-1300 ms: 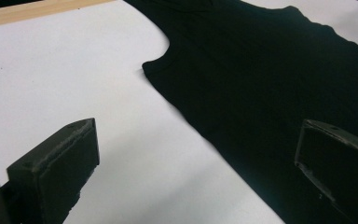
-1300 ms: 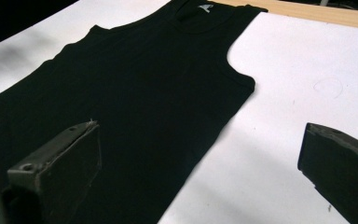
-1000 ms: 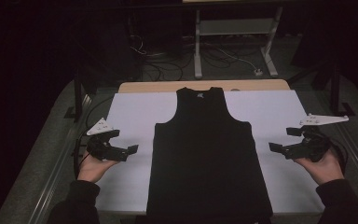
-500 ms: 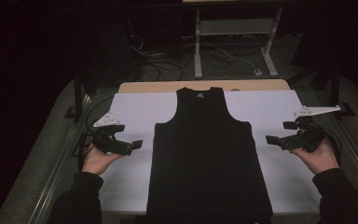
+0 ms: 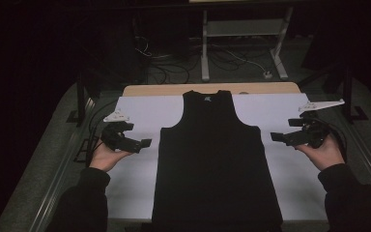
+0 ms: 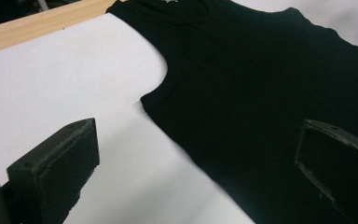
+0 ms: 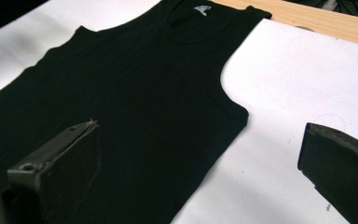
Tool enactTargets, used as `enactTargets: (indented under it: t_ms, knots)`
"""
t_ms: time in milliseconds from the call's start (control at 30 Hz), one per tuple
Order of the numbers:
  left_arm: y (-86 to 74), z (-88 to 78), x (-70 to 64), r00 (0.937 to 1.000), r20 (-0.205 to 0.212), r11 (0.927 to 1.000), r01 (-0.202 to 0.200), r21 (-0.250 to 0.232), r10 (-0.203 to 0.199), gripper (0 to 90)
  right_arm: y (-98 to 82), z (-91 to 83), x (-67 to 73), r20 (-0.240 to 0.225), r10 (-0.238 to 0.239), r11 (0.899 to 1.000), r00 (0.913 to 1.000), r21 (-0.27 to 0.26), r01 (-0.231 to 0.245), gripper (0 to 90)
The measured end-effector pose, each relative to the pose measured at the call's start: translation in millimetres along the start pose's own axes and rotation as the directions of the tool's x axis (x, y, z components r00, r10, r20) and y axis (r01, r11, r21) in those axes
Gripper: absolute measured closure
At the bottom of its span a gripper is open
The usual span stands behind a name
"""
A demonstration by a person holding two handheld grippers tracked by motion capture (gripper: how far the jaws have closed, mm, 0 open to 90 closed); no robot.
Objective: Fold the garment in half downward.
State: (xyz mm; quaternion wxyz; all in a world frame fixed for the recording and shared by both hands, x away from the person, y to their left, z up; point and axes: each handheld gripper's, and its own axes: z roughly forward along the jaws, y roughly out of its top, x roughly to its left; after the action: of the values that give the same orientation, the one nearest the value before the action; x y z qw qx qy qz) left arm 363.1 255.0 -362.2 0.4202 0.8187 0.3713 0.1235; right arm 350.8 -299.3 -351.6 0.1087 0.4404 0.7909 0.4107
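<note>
A black sleeveless top (image 5: pixel 215 159) lies flat on a white sheet (image 5: pixel 135 169), neck toward the far edge, with a small white label inside the collar (image 7: pixel 202 9). My left gripper (image 5: pixel 145 143) hovers open just left of the top, about level with its armhole (image 6: pixel 161 91). On the other side my right gripper (image 5: pixel 276 137) stands open close to the right armhole corner (image 7: pixel 242 116). Nothing sits between either pair of jaws.
The white sheet covers a wooden table whose bare far edge (image 5: pixel 212 89) shows behind the top. Beyond it on the dark floor lie cables (image 5: pixel 174 67) and a white frame leg (image 5: pixel 205 43). Metal rails (image 5: pixel 63 183) run along the table's sides.
Both grippers have moved inward toward the top's sides and slightly away from the near edge. The top itself has not shifted.
</note>
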Motion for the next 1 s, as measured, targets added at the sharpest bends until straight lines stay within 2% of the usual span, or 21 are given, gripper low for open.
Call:
enactTargets:
  t_ms: [367,567,833,867,1000]
  knots:
    - [14.4,8.9,7.6,1.0000,-0.005,0.9998,-0.002,0.021,0.002,0.0,11.6,11.0,-6.8,-0.004,0.016,1.000,0.9999,-0.002,-0.016,0.0]
    - [17.2,14.1,11.7,0.9998,0.001,0.9986,-0.020,0.049,0.019,0.0,19.0,16.5,-13.2,0.008,0.025,1.000,0.9997,0.005,-0.025,0.0]
    - [23.2,25.4,19.7,1.0000,0.003,0.9972,-0.008,0.074,0.008,0.0,30.6,25.3,-21.6,0.024,0.032,0.999,0.9992,0.016,-0.033,0.0]
    - [24.2,27.0,19.6,1.0000,0.006,0.9979,-0.003,0.065,0.002,0.0,31.6,26.5,-22.5,0.023,0.033,0.999,0.9992,0.016,-0.034,0.0]
    - [29.0,31.3,20.1,0.9998,0.010,0.9965,-0.018,0.081,0.018,0.0,33.8,32.1,-25.7,0.023,0.034,0.999,0.9991,0.021,-0.035,0.0]
